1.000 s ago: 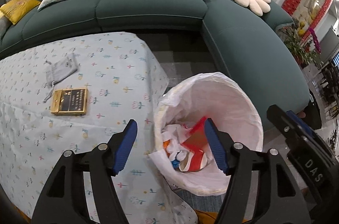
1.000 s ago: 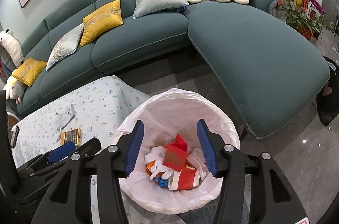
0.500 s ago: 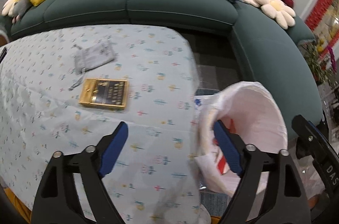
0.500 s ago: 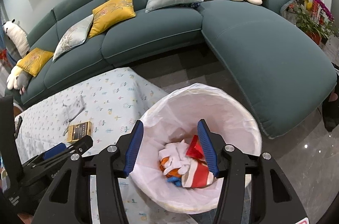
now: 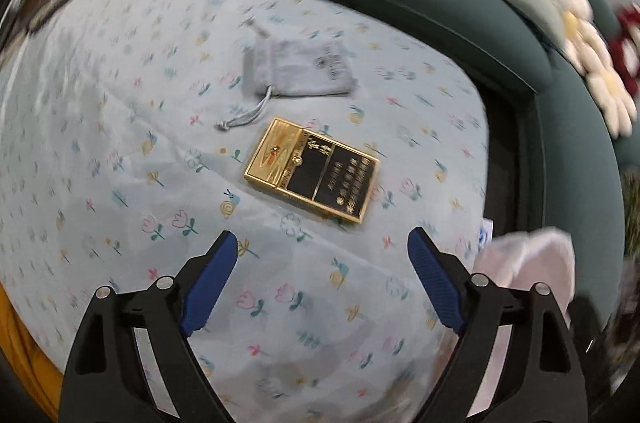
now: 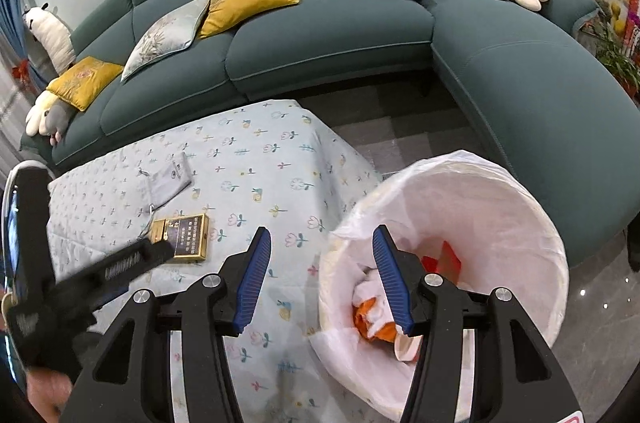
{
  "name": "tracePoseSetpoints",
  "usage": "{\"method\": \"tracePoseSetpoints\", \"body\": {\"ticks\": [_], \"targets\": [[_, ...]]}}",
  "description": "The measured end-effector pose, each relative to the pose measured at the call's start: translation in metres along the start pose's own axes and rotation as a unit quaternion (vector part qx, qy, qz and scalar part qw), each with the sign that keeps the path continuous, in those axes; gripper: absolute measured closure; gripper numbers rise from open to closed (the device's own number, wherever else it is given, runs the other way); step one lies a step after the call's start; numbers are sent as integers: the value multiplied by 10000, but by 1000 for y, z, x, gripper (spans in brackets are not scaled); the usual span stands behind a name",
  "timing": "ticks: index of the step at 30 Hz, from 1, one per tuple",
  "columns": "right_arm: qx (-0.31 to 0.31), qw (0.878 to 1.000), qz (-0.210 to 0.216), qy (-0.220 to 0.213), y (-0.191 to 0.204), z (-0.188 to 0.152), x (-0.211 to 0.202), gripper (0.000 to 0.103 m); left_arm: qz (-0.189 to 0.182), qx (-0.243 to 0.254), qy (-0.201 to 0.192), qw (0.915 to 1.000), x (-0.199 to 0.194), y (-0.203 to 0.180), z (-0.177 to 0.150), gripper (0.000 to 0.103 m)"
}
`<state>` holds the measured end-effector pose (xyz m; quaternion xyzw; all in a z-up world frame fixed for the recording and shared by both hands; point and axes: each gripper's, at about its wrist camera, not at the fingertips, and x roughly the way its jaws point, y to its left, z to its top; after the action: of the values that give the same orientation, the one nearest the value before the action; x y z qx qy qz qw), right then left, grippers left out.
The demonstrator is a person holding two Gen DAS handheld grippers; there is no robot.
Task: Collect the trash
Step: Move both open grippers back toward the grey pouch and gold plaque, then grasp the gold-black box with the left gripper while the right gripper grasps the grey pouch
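— Where's my left gripper (image 5: 320, 259)?

— I have it tilted steeply down over the tabletop (image 5: 120, 127), jaws just opened wide, nothing between them. The gold and black box (image 5: 313, 170) lies flat just ahead of the fingertips, not touching. A grey pouch (image 5: 298, 71) sits beyond it.

— And the right gripper (image 6: 320, 271)?

— I hold it angled down over the tabletop's edge, jaws half apart and empty; the right fingertip overlaps the white-lined bin (image 6: 500, 207) with its trash (image 6: 372, 307).

— Any writing?

— Gold lettering on the box, too blurred to read.
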<state>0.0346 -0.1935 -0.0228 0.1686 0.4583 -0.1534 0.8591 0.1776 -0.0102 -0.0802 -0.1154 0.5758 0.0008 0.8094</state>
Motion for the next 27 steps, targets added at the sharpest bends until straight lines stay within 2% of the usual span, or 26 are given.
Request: {"method": "tracePoseSetpoints", "body": {"ticks": [7,11,14,18,20,22,27], "targets": [[-64,9999,37,131,5,10,27,51,275,-938,364,9945,38,-5,38,20],[-64,9997,69,222,7,14,44,51,470,-1477,673,9856,64,-2,52,20],[-91,9995,80,283,9,15,54,51,672,-1640,751,9813,74,-2,59,20],[-117,9993,90,354,14,15,64,51,762,-1881,1030,9738,87,6,57,20],[-131,9992,91,370,16,15,66,51,787,-1703,877,9783,84,7,57,24],[-165,9991,96,374,20,14,66,51,867,-1409,781,9831,82,4,56,33],[-168,9988,133,437,28,9,64,51,685,-913,691,9911,69,19,47,43]]}}
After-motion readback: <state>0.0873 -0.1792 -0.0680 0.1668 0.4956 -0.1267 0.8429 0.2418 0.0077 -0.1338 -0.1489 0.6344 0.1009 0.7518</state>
